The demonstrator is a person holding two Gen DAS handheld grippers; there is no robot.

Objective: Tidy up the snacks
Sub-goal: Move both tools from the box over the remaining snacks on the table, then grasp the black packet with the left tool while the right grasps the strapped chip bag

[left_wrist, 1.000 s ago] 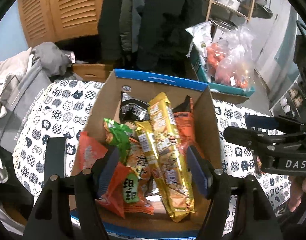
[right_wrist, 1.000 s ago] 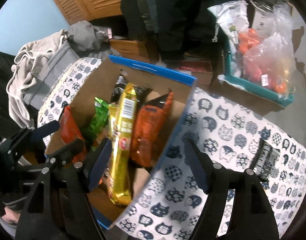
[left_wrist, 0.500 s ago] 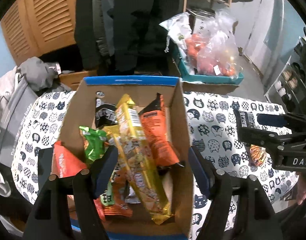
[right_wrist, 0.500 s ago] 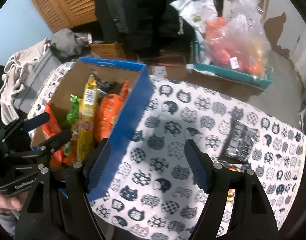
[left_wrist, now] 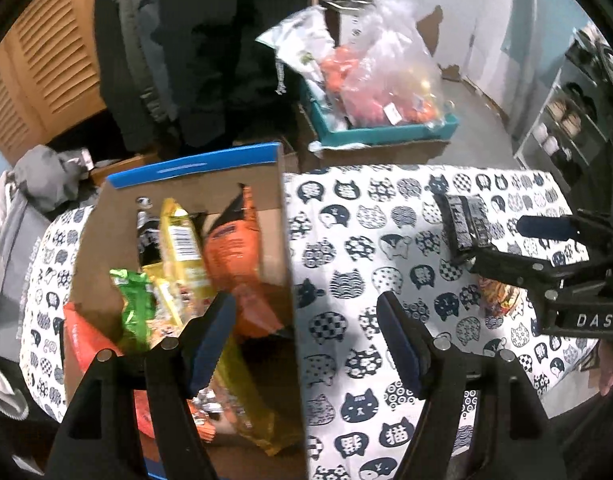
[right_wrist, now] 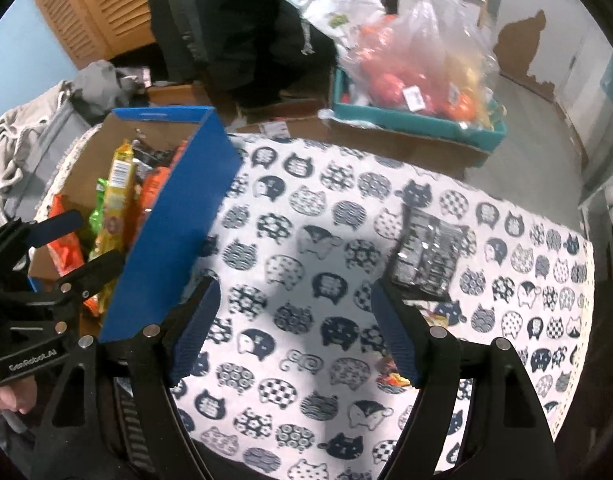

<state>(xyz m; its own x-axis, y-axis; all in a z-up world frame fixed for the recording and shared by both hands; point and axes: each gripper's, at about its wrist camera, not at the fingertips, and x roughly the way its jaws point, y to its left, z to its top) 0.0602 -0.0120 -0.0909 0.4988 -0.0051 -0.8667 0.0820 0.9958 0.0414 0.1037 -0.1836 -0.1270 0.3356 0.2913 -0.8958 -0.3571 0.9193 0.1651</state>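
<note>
Left tongs [left_wrist: 302, 344] open, empty, straddling the right wall of the snack box [left_wrist: 194, 184]. Right tongs [right_wrist: 294, 332] open, empty, over the cat-print worktop [right_wrist: 306, 240]. Black snack pack [right_wrist: 426, 256] lies flat at their 1 o'clock, untouched.

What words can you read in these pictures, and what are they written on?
"DAS": on the right gripper, its body in the left wrist view; the rest is cut off.
"GenRobot.AI": on the left gripper, its body in the right wrist view.
Print on the yellow packet, the black packet and the tablecloth: too blurred to read.
</note>
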